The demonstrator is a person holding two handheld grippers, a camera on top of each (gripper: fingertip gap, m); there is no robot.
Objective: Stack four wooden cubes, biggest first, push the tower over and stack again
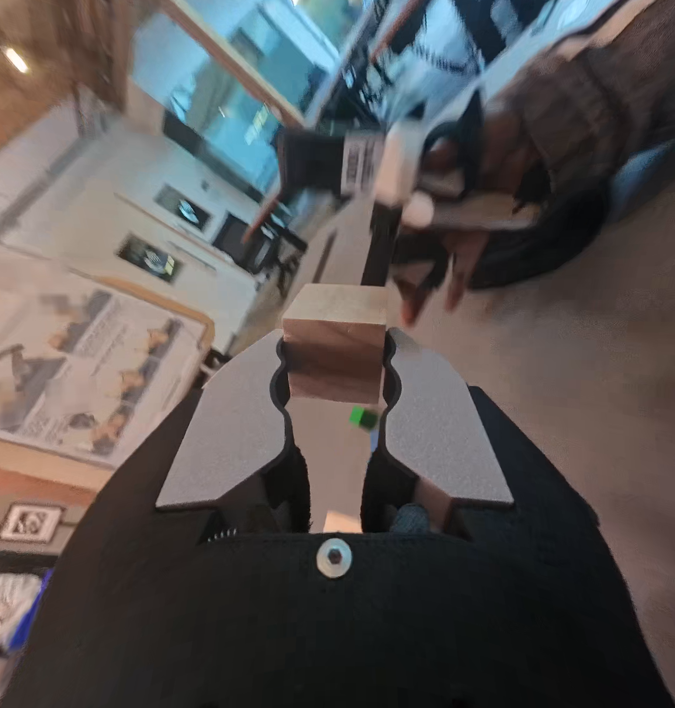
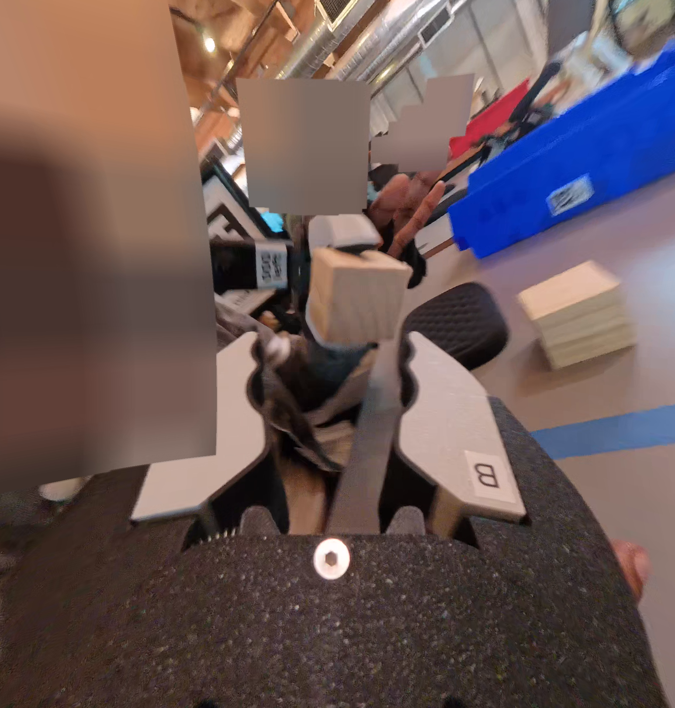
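Left gripper [image 1: 334, 356] is tilted hard, its view pitched sideways, and both grey fingers [image 1: 232, 413] are clamped on a wooden cube [image 1: 334, 344], black pads pressed to its two side faces. Right gripper [image 2: 328, 367] points toward the left one, its fingers [image 2: 443, 413] spread wide with nothing between them. From the left wrist view the right gripper shows farther off, badly blurred, a hand [image 1: 462, 245] wrapped around its handle with fingers pointing down.
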